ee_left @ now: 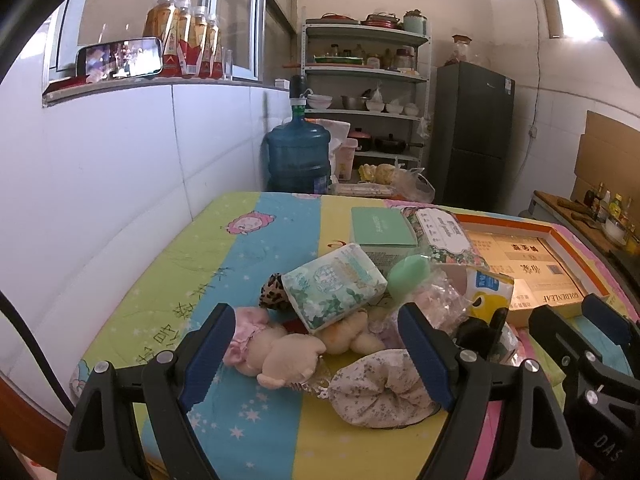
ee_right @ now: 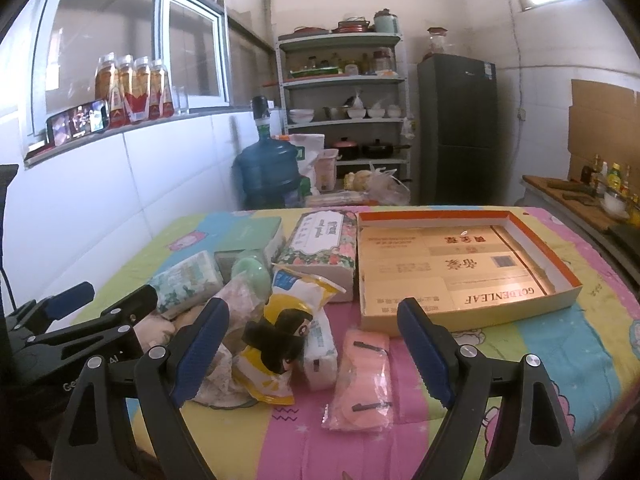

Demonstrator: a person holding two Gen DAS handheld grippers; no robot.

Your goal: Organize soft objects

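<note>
A heap of soft things lies on the striped cloth. In the left wrist view my left gripper [ee_left: 316, 344] stands open over a beige plush doll [ee_left: 280, 354], with a floral fabric pouch [ee_left: 380, 388] by its right finger and a green floral tissue pack [ee_left: 336, 286] behind. In the right wrist view my right gripper [ee_right: 312, 340] is open; a yellow snack bag with a black toy [ee_right: 280, 332], a small white tissue pack [ee_right: 320, 360] and a pink packet [ee_right: 364, 376] lie between its fingers. The shallow cardboard box [ee_right: 568, 280] sits beyond, to the right.
A flowered tissue box [ee_right: 324, 244] and a green box [ee_right: 250, 236] stand behind the heap. The white tiled wall [ee_left: 120, 168] borders the table on the left. A blue water jug [ee_left: 298, 156], shelves [ee_left: 364, 80] and a dark fridge [ee_left: 472, 132] are behind the table.
</note>
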